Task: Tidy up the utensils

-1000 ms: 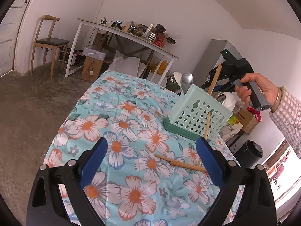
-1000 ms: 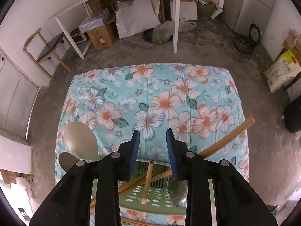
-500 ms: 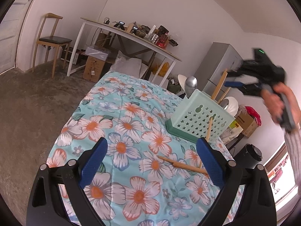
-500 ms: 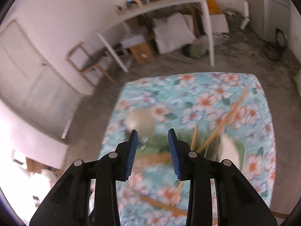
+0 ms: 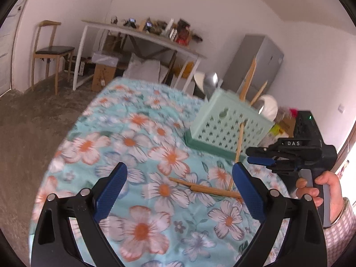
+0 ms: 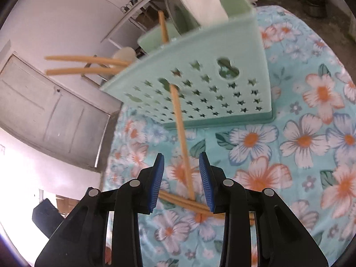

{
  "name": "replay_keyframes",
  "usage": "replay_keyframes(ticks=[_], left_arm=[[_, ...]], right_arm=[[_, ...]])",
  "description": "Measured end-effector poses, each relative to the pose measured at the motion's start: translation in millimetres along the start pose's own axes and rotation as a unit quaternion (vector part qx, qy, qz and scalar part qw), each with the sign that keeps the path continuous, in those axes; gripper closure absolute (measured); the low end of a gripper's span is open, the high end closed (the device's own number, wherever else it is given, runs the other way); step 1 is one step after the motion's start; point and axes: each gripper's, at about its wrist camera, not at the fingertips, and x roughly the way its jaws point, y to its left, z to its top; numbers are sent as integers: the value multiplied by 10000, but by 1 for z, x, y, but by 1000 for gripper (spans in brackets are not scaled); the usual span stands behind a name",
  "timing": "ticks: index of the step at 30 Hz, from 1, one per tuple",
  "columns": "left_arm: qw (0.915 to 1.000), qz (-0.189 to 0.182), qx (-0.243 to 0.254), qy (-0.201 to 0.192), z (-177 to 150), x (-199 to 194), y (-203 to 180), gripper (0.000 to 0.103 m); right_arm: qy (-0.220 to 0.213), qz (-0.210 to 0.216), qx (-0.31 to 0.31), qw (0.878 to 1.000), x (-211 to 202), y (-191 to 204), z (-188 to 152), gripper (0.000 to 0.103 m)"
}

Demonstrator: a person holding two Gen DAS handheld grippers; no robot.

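A mint green utensil basket (image 5: 227, 126) (image 6: 222, 84) with star holes stands on the flowered tablecloth, holding spoons and wooden sticks. One wooden chopstick (image 6: 180, 133) (image 5: 239, 142) leans against its front wall. A second wooden utensil (image 5: 207, 188) (image 6: 184, 202) lies flat on the cloth at the chopstick's foot. My right gripper (image 6: 182, 171) (image 5: 251, 156) is low in front of the basket, open, with the leaning chopstick running between its blue pads, which do not touch it. My left gripper (image 5: 179, 173) hovers wide open over the cloth, nothing in it.
The flowered table (image 5: 138, 146) drops off at its left edge to a concrete floor. Behind stand a cluttered white table (image 5: 142, 33), a wooden chair (image 5: 51, 49) and a grey cabinet (image 5: 258, 66). A hand (image 5: 322, 189) holds the right gripper at the right edge.
My right gripper has swung down from above the basket to the cloth in front of it, framing the leaning chopstick. The left gripper has shifted slightly and stays wide open.
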Motion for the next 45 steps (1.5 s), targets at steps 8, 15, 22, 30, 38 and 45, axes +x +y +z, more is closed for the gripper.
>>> replay_keyframes(ticks=[8, 15, 22, 30, 38, 45], left_arm=[[9972, 220, 311, 645, -2, 68, -24, 10], [9933, 485, 243, 1020, -12, 89, -16, 10], [9921, 579, 357, 1056, -16, 91, -18, 10], [9919, 578, 353, 1071, -15, 92, -18, 10], [9942, 390, 158, 987, -14, 89, -12, 10], [9941, 413, 177, 990, -15, 88, -12, 10]], right_arm=[[58, 368, 151, 9992, 30, -20, -8, 75], [76, 776, 173, 9968, 34, -31, -11, 95], [-24, 1115, 116, 9937, 7, -40, -12, 96], [72, 1161, -43, 9932, -2, -31, -30, 97], [487, 1080, -30, 9930, -1, -29, -76, 98], [756, 806, -37, 9939, -14, -36, -119, 98]])
